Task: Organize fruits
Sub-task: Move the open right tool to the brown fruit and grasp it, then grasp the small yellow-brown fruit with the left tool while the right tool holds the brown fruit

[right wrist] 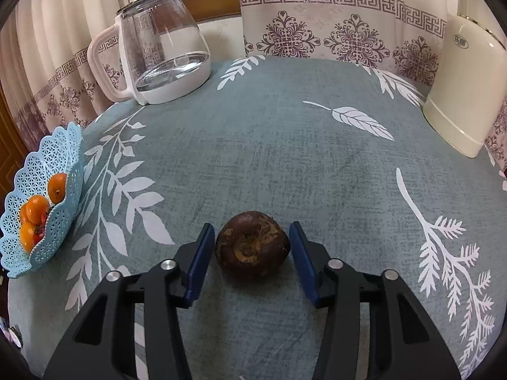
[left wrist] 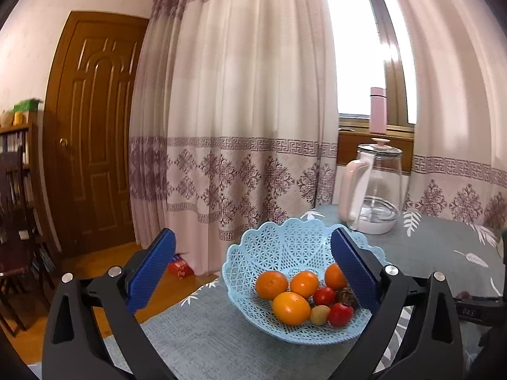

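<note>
A light blue lattice basket [left wrist: 285,247] stands on the table's left corner, holding several oranges [left wrist: 291,307], two small red fruits [left wrist: 340,314], a pale round fruit [left wrist: 319,314] and a dark spiky one. My left gripper [left wrist: 253,266] hovers open in front of the basket, holding nothing. In the right wrist view a dark brown round fruit [right wrist: 252,246] lies on the cloth between the blue pads [right wrist: 199,261] of my right gripper [right wrist: 252,261], which is open; small gaps show on both sides. The basket [right wrist: 19,253] sits far left there.
A glass kettle [right wrist: 164,50] with a pale handle stands at the back of the grey leaf-print tablecloth [right wrist: 285,145]. A cream appliance [right wrist: 462,95] is at the back right. Curtains [left wrist: 237,126], a wooden door [left wrist: 95,126] and a dark chair [left wrist: 16,237] lie beyond the table.
</note>
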Demonstrator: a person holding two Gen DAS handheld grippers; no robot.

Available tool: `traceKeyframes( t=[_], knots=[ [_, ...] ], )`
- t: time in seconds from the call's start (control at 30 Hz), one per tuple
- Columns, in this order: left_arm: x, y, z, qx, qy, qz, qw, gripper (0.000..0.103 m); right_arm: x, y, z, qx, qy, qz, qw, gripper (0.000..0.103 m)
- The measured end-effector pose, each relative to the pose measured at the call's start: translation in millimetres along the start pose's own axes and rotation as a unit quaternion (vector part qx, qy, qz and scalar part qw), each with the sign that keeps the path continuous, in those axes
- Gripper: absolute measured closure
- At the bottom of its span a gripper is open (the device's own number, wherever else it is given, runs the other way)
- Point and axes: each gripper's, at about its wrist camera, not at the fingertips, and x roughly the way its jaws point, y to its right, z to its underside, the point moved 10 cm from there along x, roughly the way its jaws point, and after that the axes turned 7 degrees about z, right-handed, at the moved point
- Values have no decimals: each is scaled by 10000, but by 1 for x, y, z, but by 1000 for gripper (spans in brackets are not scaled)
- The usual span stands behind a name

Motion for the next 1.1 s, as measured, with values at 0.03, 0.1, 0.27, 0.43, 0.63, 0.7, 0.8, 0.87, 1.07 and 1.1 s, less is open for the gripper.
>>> traceKeyframes(
  t=[0.03, 0.1, 0.27, 0.43, 0.63, 0.7, 0.8, 0.87, 1.07, 1.1],
  knots=[
    [-3, 4, 0, 51, -1, 48, 10000, 3, -1, 1, 0, 15, 4, -29, 10000, 58],
    [-7, 10, 1, 116, -24, 125, 9999, 3, -3, 2, 2, 31, 11, -75, 10000, 58],
    [-17, 24, 4, 283, -62, 299, 9991, 3, -12, 10, 9, 85, 34, -126, 9999, 58],
    [-27, 42, 10, 526, -127, 470, 9974, 3, -27, 28, 16, 167, 138, -87, 9997, 58],
    [-42, 73, 12, 805, -156, 885, 9927, 3, -44, 52, 28, 185, 287, 60, 9994, 58],
    [-46, 86, 18, 854, -290, 1140, 9894, 3, -49, 60, 31, 211, 328, 85, 9992, 58],
    [-49, 101, 28, 853, -531, 1421, 9847, 3, -54, 70, 34, 246, 381, 118, 9989, 58],
    [-51, 111, 35, 885, -699, 1609, 9805, 3, -56, 75, 36, 275, 384, 116, 9988, 58],
    [-60, 147, 57, 1118, -1097, 2191, 9630, 3, -54, 89, 43, 522, 305, 27, 9982, 58],
    [-62, 153, 62, 1187, -1162, 2264, 9598, 3, -53, 91, 44, 573, 297, -5, 9979, 58]
  ],
)
